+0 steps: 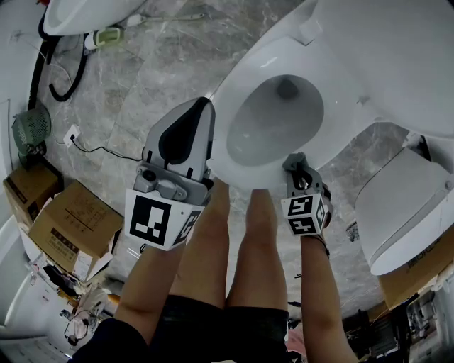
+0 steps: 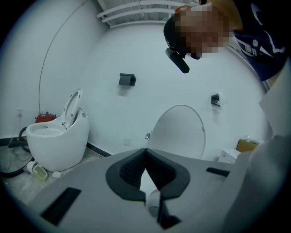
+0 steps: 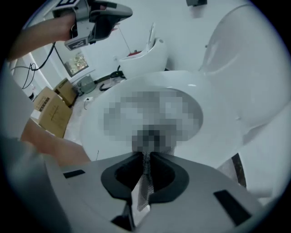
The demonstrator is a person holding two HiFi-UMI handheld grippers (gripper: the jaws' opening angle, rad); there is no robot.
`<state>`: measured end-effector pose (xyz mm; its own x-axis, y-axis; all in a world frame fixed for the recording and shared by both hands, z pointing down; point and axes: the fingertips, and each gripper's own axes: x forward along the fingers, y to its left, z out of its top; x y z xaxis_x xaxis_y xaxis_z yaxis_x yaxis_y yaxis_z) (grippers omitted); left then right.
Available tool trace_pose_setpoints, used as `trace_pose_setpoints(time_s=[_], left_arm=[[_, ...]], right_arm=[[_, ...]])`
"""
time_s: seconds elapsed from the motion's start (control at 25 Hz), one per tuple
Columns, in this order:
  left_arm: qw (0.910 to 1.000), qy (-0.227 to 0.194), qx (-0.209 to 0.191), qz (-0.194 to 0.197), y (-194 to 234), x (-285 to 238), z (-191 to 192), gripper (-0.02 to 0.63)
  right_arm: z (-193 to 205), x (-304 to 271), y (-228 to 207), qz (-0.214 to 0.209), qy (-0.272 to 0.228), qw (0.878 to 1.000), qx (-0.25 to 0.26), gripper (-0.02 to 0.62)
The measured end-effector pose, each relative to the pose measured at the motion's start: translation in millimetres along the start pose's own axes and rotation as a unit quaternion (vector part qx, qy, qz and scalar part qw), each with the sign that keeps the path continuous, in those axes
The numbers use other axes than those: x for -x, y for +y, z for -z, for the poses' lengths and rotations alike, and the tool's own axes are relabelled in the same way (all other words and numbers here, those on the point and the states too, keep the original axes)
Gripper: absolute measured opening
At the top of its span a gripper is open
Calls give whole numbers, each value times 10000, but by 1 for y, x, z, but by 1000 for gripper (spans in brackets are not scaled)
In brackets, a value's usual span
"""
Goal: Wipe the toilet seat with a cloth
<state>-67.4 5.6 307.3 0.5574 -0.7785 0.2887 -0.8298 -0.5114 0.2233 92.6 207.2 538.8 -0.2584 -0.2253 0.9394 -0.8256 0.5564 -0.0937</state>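
Right gripper view: the right gripper [image 3: 146, 154] pinches a thin, mesh-like cloth [image 3: 143, 184] between its pads, at the near rim of the toilet seat [image 3: 218, 132]. The cloth looks light and limp, so a bunched fold held deep should drag best over the hard, slick seat. The left gripper [image 2: 145, 152], jaws pressed together on nothing, hangs raised beside the bowl; beyond, the upright lid [image 3: 254, 59], a second toilet [image 3: 141, 61] and cardboard boxes [image 3: 54, 113] stand well apart, seemingly no hindrance.

We see cardboard boxes [image 1: 67, 223] down-left of the left gripper [image 1: 204, 106], a small fan [image 1: 30, 129] farther left, and a second toilet [image 1: 85, 13] beyond.
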Motion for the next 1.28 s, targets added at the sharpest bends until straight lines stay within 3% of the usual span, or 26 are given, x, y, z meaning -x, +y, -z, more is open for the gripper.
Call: trace_pose_setpoints(time_s=[0.08, 0.16, 0.28, 0.48, 0.64, 0.84, 1.08, 1.16, 1.28], left_arm=[[10000, -11, -2, -2, 1, 1, -1, 12], [10000, -32, -13, -6, 3, 1, -3, 12], [10000, -48, -16, -50, 8, 2, -4, 12], [9999, -67, -23, -101, 12, 7, -6, 12], [9999, -71, -24, -155, 15, 13, -7, 12], [9998, -33, -7, -215, 21, 17, -5, 12], [9995, -73, 69, -304, 30, 18, -4, 12], [9994, -90, 92, -329, 32, 17, -4, 12], [9994, -89, 92, -334, 32, 18, -5, 12]], right_arm=[[5, 7, -15, 215, -133, 9997, 35, 51], [6, 8, -8, 133, -151, 9998, 81, 51], [0, 0, 35, -393, -120, 9991, 136, 51], [-31, -18, 125, -1319, -172, 9889, 656, 51], [-48, -23, 164, -1618, -362, 9801, 1092, 51], [-20, -12, 129, -1382, -216, 9851, 1001, 51], [15, 9, 45, -350, -165, 9963, 765, 51], [15, 7, 49, -449, -161, 9961, 739, 51], [9, 2, 82, -982, -163, 9919, 789, 51]])
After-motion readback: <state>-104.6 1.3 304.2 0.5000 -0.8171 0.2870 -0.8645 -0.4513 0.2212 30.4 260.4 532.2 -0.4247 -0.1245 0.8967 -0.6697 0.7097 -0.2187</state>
